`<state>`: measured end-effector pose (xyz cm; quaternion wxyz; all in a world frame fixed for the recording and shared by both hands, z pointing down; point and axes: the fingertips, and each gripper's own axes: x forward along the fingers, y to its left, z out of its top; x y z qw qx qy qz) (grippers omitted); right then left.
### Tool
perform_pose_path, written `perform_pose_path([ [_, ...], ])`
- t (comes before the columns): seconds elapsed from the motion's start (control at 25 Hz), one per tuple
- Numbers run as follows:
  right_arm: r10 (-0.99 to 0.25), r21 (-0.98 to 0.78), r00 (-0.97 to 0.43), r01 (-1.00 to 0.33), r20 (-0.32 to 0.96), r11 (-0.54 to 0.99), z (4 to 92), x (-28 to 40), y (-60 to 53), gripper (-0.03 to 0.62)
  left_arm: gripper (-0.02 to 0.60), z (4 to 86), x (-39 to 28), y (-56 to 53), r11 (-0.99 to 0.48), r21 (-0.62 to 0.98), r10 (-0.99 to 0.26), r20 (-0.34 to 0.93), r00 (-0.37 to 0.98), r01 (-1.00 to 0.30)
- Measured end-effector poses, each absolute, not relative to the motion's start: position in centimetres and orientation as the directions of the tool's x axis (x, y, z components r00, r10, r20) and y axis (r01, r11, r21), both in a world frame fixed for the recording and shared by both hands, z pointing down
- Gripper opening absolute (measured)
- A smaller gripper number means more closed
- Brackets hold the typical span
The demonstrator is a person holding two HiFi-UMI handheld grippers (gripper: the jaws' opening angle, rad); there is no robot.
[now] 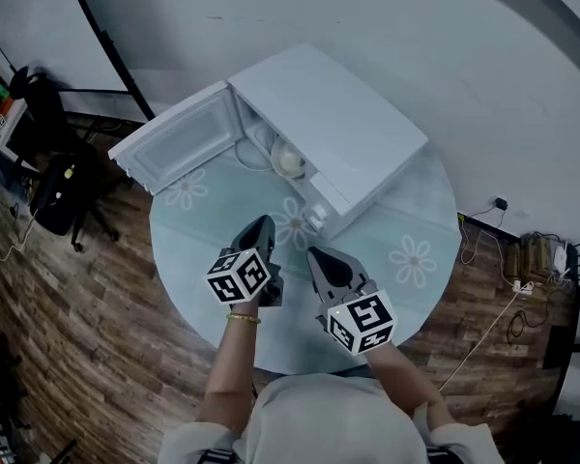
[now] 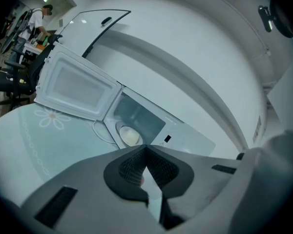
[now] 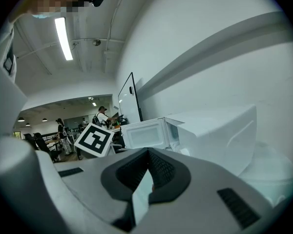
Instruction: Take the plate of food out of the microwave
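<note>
Head view: plate of food inside the open microwave at the far edge of the table, probably stiff, breakable, slick, best pinched at its rim; left gripper and right gripper closed, empty.

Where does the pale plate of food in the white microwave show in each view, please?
Head view: pale plate of food, upper centre, inside the white microwave.
Left gripper view: plate, centre, above the jaws.
Right gripper view: not made out.
Shared landmark: the open white door.
</note>
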<state>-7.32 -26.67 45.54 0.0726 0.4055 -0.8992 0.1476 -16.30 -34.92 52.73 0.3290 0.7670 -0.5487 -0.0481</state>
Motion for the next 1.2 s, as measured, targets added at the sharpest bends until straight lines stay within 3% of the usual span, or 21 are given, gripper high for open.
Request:
perform_pose_path([
  [0.32,-0.679,-0.204,-0.68,-0.732,0.276,0.65,46.8,-7.4,-28.5,0.006,-0.003,55.8,-16.1,-40.1,-0.131,0.778,-0.862,0.216,0.458,-0.615],
  [0.44,-0.675,-0.208,-0.683,-0.729,0.28,0.652,47.1,-7.2,-28.9,0.006,0.103,57.1,-15.6,-41.7,-0.119,0.861,-0.856,0.164,0.49,-0.495],
  [0.64,-0.665,-0.218,-0.686,-0.726,0.295,0.652,47.7,-6.8,-29.2,0.006,0.156,59.4,-15.8,-44.6,-0.05,0.956,-0.884,0.091,0.459,-0.288],
  [0.8,-0.659,-0.226,-0.689,-0.723,0.301,0.653,48.2,-6.5,-29.5,0.006,0.186,61.4,-15.2,-47.1,0.0,0.969,-0.882,0.116,0.457,-0.246],
  [1.2,-0.651,-0.25,-0.689,-0.724,0.318,0.643,49.5,-6.0,-29.8,0.006,0.187,63.5,-14.7,-50.8,0.055,0.989,-0.892,0.111,0.437,-0.139],
])
